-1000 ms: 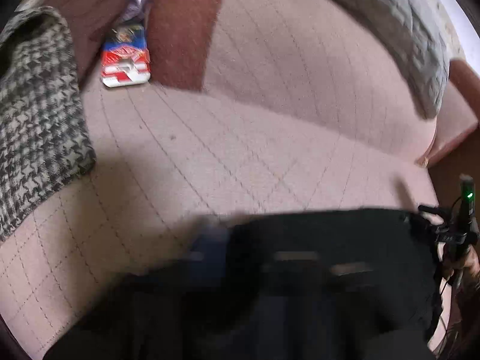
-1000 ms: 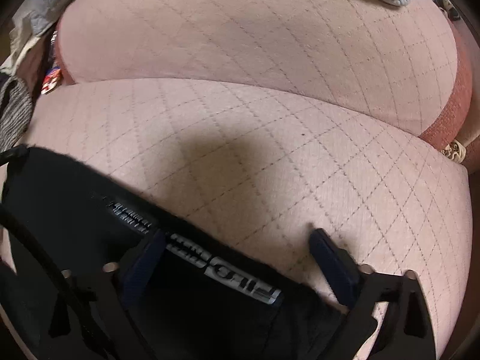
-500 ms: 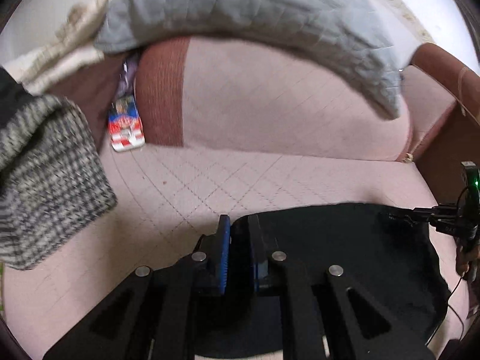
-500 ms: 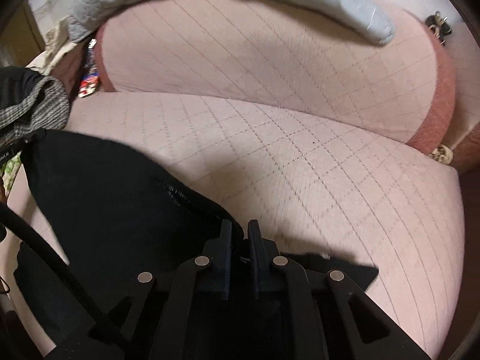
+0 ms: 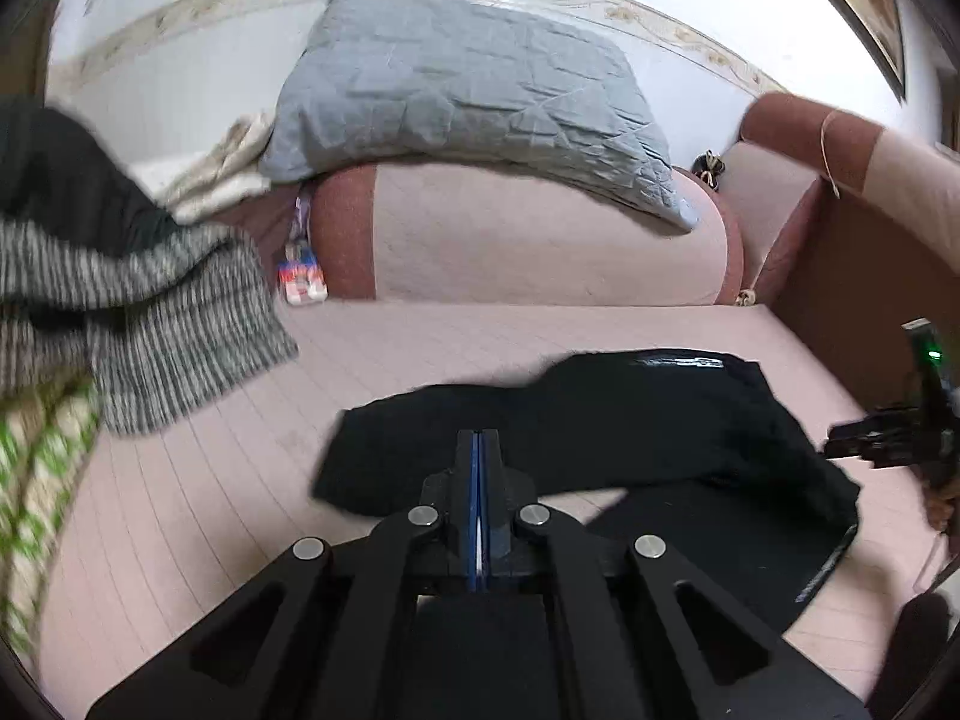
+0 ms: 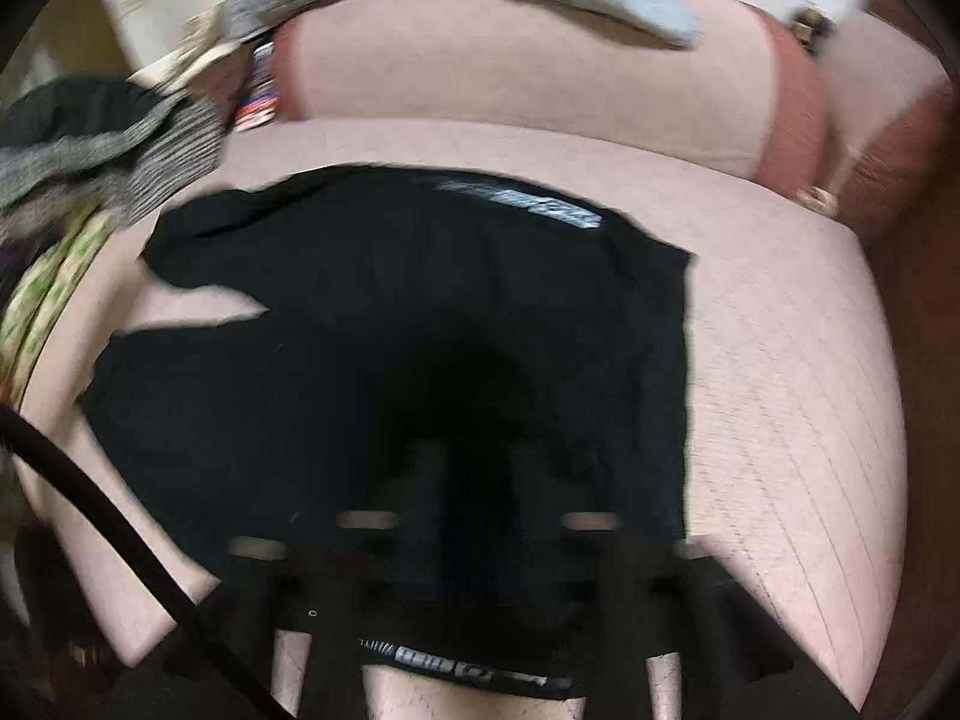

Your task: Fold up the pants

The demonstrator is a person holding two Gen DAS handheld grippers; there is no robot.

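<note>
Black pants (image 5: 600,426) lie folded over on the pink quilted sofa seat (image 5: 240,480). They fill the middle of the right wrist view (image 6: 420,312), with a white logo strip (image 6: 522,204) on the far layer. My left gripper (image 5: 478,444) is shut and empty, raised in front of the pants. My right gripper (image 6: 468,480) is motion-blurred and dark against the pants; its jaws look closed but I cannot tell. It also shows at the right edge of the left wrist view (image 5: 888,438).
A grey quilted cushion (image 5: 468,84) rests on the sofa back. A houndstooth garment (image 5: 150,312) and a green-patterned cloth (image 5: 36,480) lie at the left. A red-blue packet (image 5: 302,276) sits in the sofa gap. The brown armrest (image 5: 840,252) is at the right.
Both grippers closed, then pulled back and up from the sofa. The pants' near layer now lies folded over toward the sofa back. The left gripper has let go of the fabric.
</note>
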